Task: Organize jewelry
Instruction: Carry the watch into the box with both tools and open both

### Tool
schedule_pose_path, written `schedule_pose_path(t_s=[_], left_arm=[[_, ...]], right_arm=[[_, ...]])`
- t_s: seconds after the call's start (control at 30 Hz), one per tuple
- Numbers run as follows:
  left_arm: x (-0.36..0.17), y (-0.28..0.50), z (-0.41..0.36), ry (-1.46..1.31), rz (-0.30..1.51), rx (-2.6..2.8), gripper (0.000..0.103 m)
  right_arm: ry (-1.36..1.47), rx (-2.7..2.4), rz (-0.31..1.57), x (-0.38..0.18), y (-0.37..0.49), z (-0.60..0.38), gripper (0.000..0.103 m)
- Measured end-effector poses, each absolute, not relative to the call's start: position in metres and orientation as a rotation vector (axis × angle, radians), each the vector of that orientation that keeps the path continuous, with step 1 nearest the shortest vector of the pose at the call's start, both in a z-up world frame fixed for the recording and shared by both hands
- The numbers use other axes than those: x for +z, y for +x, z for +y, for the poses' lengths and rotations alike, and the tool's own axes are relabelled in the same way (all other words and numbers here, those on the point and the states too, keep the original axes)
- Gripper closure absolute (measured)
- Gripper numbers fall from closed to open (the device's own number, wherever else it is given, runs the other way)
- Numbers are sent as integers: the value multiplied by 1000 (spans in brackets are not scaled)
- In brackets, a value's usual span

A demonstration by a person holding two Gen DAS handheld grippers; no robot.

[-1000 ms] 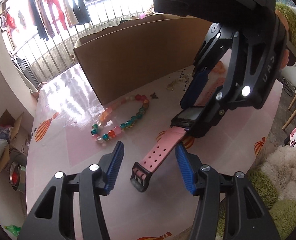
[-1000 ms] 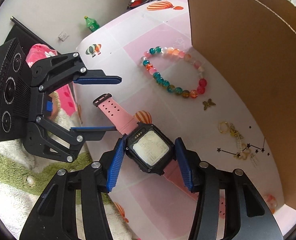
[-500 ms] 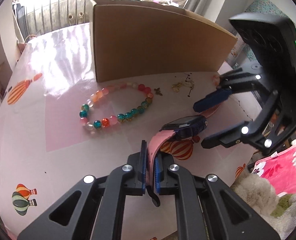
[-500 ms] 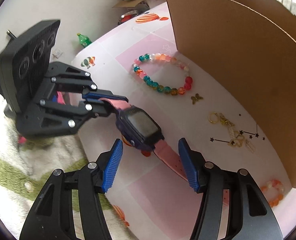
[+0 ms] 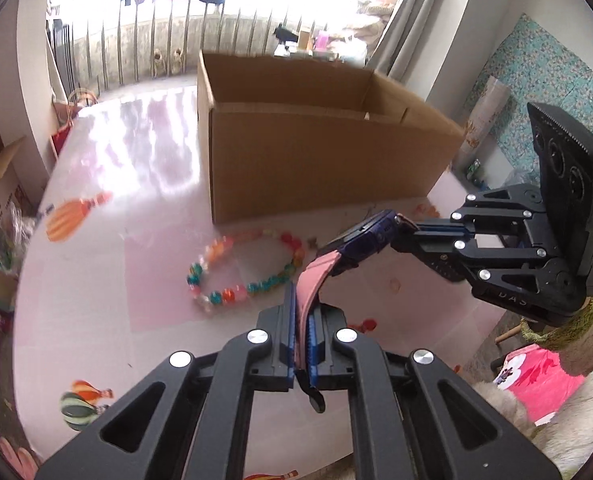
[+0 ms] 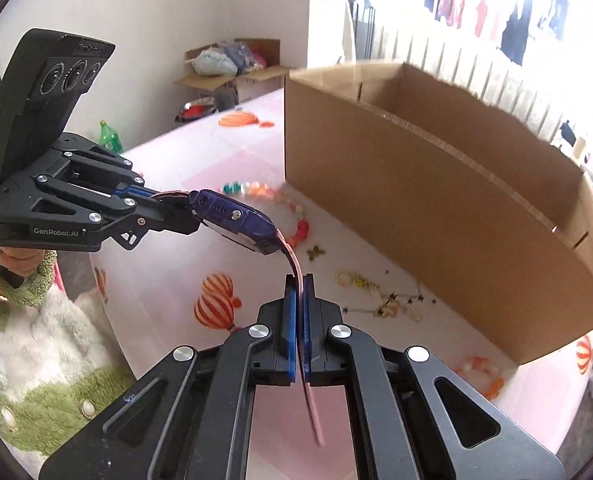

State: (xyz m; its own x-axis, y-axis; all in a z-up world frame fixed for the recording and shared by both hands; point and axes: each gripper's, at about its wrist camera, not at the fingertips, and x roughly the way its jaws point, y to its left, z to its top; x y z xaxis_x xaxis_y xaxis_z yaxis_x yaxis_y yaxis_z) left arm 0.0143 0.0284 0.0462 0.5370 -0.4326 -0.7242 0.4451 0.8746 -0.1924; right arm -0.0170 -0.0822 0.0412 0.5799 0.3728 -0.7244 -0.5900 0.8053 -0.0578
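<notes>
A watch [image 5: 360, 240] with a dark blue case and pink straps hangs in the air between both grippers, above the pink table. My left gripper [image 5: 302, 316] is shut on one pink strap. My right gripper [image 6: 299, 304] is shut on the other pink strap, with the watch case [image 6: 236, 220] ahead of it. A colourful bead bracelet [image 5: 244, 276] lies on the table below. An open brown cardboard box [image 5: 324, 152] stands behind it and also shows in the right wrist view [image 6: 436, 200].
Gold earrings and a thin chain [image 6: 380, 296] lie on the table [image 6: 168, 280] by the box, with a small butterfly charm [image 6: 315, 252] and an orange bead bracelet [image 6: 480, 372] near the box corner. A fluffy rug [image 6: 36, 352] lies beside the table.
My right gripper has shut on the watch's free strap. Both grippers have lifted the watch off the table and raised it toward the level of the box rim.
</notes>
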Motion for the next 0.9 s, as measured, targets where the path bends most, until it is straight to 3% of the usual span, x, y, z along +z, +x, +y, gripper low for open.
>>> schedule_pose_path(t_s=[0.17,0.3,0.4,0.6,0.83,0.9], left_arm=[[126,47,30,10,764,-569,99],[146,118,12,-12,862,-608,99],[132,178,-11,21,1005,-578,99],[76,250,-66,238,1219,-502,99],[32,282,-95,306,1410,-498,97],[26,289,-97,333,1415,-476,96]], right_arm=[[-284,559,600,124,2,-95,102],[-201,560,733,140,84,-111,102],[-79,567,962,122,153,-132,102],[-101,501,1239,70,219,-149,102],[-195,453,1407,24,240,-150,101],[-216,424,1426,18,242,-151,94]])
